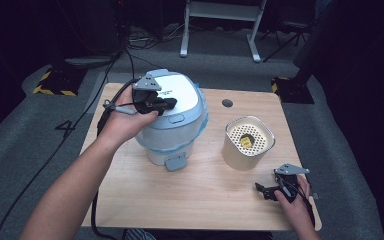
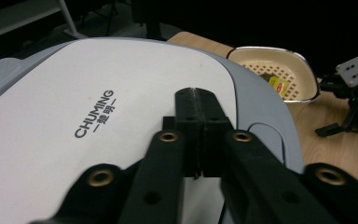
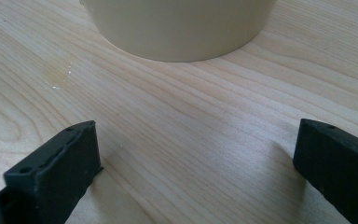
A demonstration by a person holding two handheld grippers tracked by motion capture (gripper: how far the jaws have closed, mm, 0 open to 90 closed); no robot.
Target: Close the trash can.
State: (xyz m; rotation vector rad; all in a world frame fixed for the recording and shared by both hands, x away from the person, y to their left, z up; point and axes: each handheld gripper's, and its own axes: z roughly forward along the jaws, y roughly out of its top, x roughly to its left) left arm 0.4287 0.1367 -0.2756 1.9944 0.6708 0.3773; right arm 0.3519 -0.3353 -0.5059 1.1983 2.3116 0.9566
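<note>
Jaws of my left gripper (image 2: 198, 135) are pressed together with nothing between them, resting over the white-and-grey rounded plastic lid of the cooker (image 1: 172, 117), which stands at the middle of the pale wooden table (image 1: 200, 195). My right gripper (image 3: 196, 172) lies low on the wood with its jaws spread wide and empty, just in front of the cream round pot with a perforated insert (image 1: 248, 142), well apart from the cooker.

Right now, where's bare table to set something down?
Widest bare patch: the near strip of the table, between the white cooker, the cream basket and the right gripper. A smaller patch lies behind the basket by the dark hole. The gap between cooker and basket is crowded.
</note>
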